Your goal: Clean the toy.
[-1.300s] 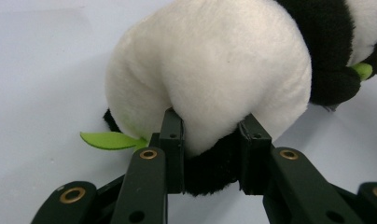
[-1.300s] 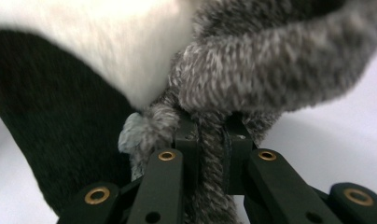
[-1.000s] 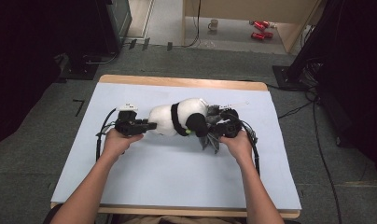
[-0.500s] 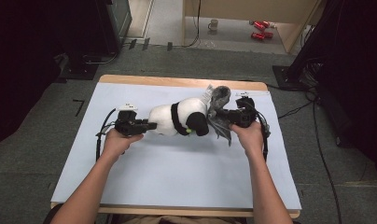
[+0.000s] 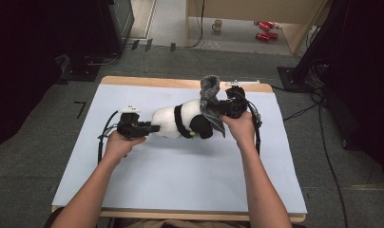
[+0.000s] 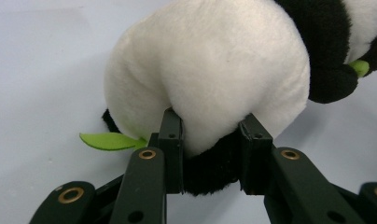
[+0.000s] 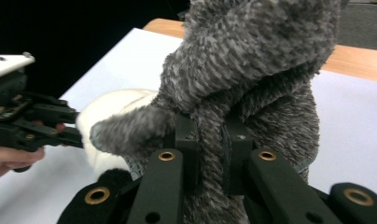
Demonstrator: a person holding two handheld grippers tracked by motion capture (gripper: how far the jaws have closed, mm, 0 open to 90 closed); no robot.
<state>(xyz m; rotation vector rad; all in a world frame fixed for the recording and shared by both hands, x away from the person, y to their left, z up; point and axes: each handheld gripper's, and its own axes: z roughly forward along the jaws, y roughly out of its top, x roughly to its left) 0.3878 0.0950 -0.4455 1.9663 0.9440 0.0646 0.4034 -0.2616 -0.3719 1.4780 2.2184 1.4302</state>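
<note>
A black-and-white plush panda (image 5: 173,122) lies on its side on the pale mat (image 5: 180,175). My left gripper (image 5: 154,128) is shut on the panda's rear end (image 6: 210,70), its pads (image 6: 171,135) pressed into the white fur. A green felt leaf (image 6: 107,140) pokes out beside it. My right gripper (image 5: 218,110) is shut on a grey fuzzy cloth piece (image 5: 209,95), held above the panda's head end. Up close, the grey cloth (image 7: 252,56) bunches upward from between the closed jaws of the right gripper (image 7: 210,135), with the panda (image 7: 116,105) and the left gripper (image 7: 32,121) behind.
The mat covers a wooden table whose edge (image 5: 180,83) shows at the back. Cables (image 5: 104,135) trail from both grippers. On the floor beyond stand a mug (image 5: 218,23) and red items (image 5: 264,29). Dark equipment flanks both sides.
My right gripper has risen and shifted toward the back with the grey cloth, which now stands up above the panda's head. The left gripper and the panda's body have stayed put.
</note>
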